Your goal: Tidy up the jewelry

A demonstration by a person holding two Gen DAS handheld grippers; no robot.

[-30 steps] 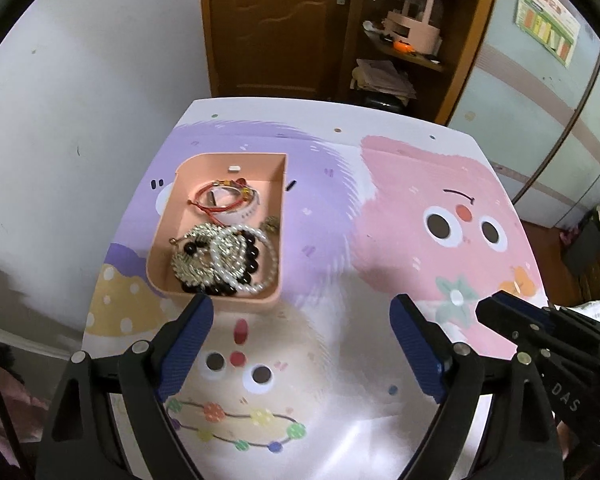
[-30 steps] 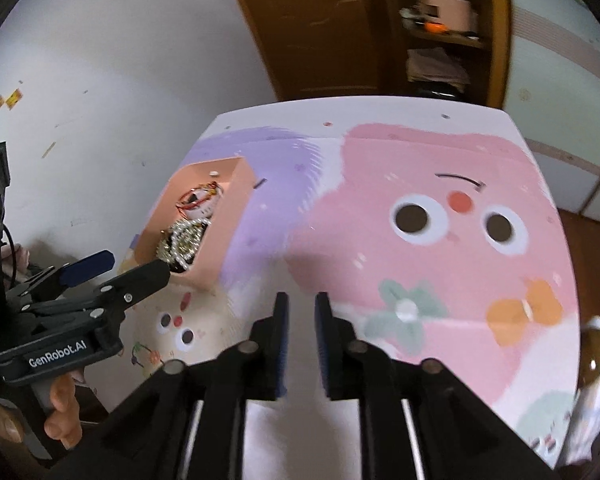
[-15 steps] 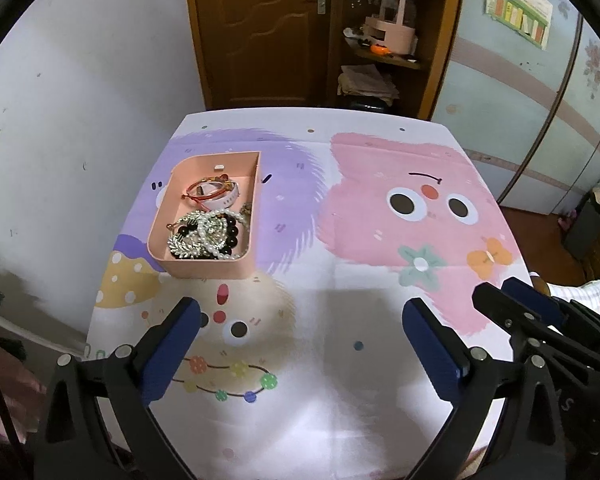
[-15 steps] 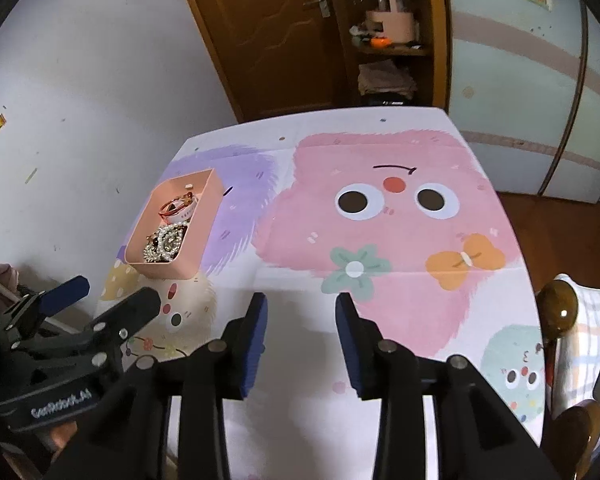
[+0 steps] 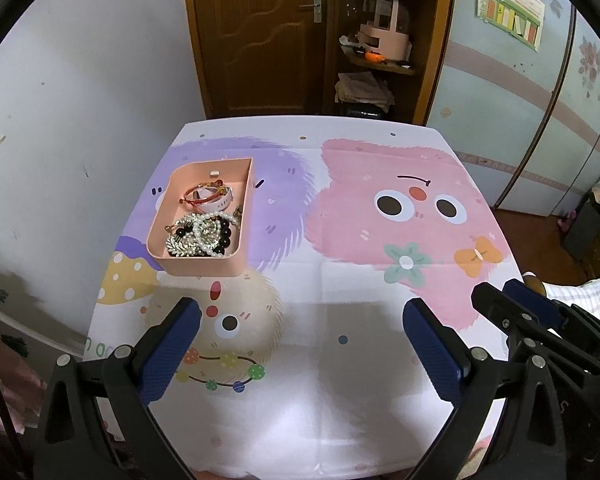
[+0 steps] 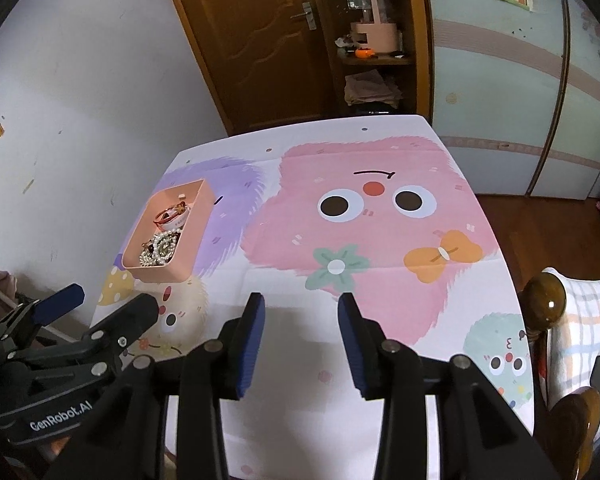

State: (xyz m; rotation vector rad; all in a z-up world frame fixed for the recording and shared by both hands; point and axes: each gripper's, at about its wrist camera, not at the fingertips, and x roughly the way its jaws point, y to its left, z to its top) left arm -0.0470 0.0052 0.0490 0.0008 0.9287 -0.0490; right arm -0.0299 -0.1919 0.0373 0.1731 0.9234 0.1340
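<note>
From the left wrist view we look almost straight down into the pink tray, so its contents separate: a red cord bracelet with a white band at the far end, and a tangle of pearl strands and dark beads heaped at the near end. From the right wrist view we meet the same tray at a slant, its near wall hiding part of the pile, and only the pearls and the red loop read clearly. That view gives us instead a wooden bedpost and a checked blanket off the right edge of the tabletop, which the left view barely catches.

Our left gripper hangs with its blue fingers spread wide, holding nothing; the tray sits ahead of them and toward the left finger, well apart from both. Our right gripper has its fingers parted too, though less widely, and empty; the tray lies far to their left and forward. The tray rests on the purple patch of the cartoon tablecloth, near the tabletop's left edge.
</note>
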